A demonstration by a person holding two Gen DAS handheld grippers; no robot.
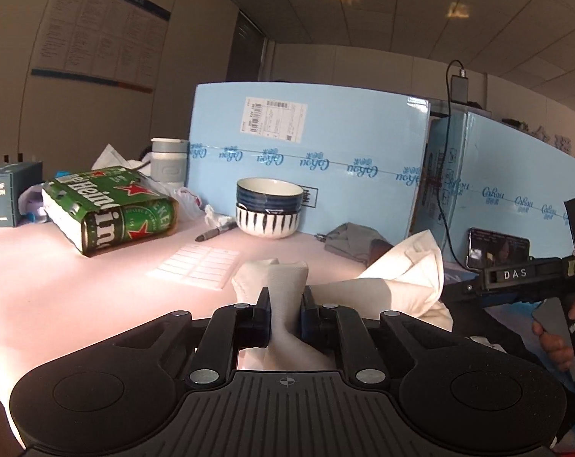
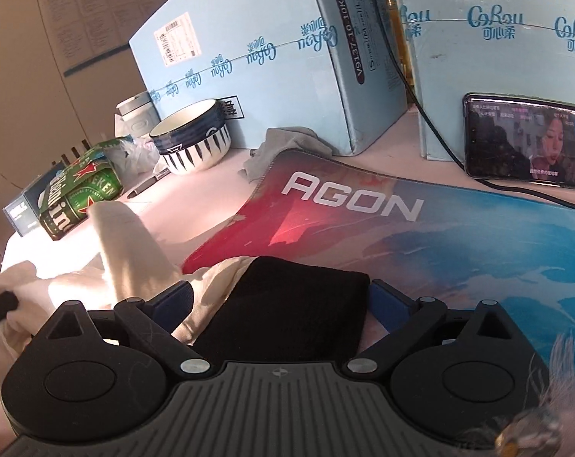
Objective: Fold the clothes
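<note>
A cream-white garment [image 1: 401, 266] lies bunched on the pink table. My left gripper [image 1: 285, 297] is shut on a bunched fold of it [image 1: 283, 304] and holds it just above the table. In the right wrist view the same garment [image 2: 123, 243] rises in a fold at the left, with the left gripper's tip at the far left edge. My right gripper [image 2: 280, 289] is open wide, its blue fingers [image 2: 181, 297] on either side of a black fabric piece [image 2: 287, 304] that lies over the garment's edge. The right gripper also shows in the left wrist view [image 1: 516, 278].
An AGON mouse mat [image 2: 401, 236] covers the table to the right. Behind stand blue Cobou boxes [image 1: 306, 160], two stacked bowls [image 1: 268, 209], a Heineken pack [image 1: 108, 209], a marker [image 1: 215, 233], a label sheet [image 1: 196, 266], a grey cloth [image 1: 352, 243] and a phone [image 2: 527, 141] with its cable.
</note>
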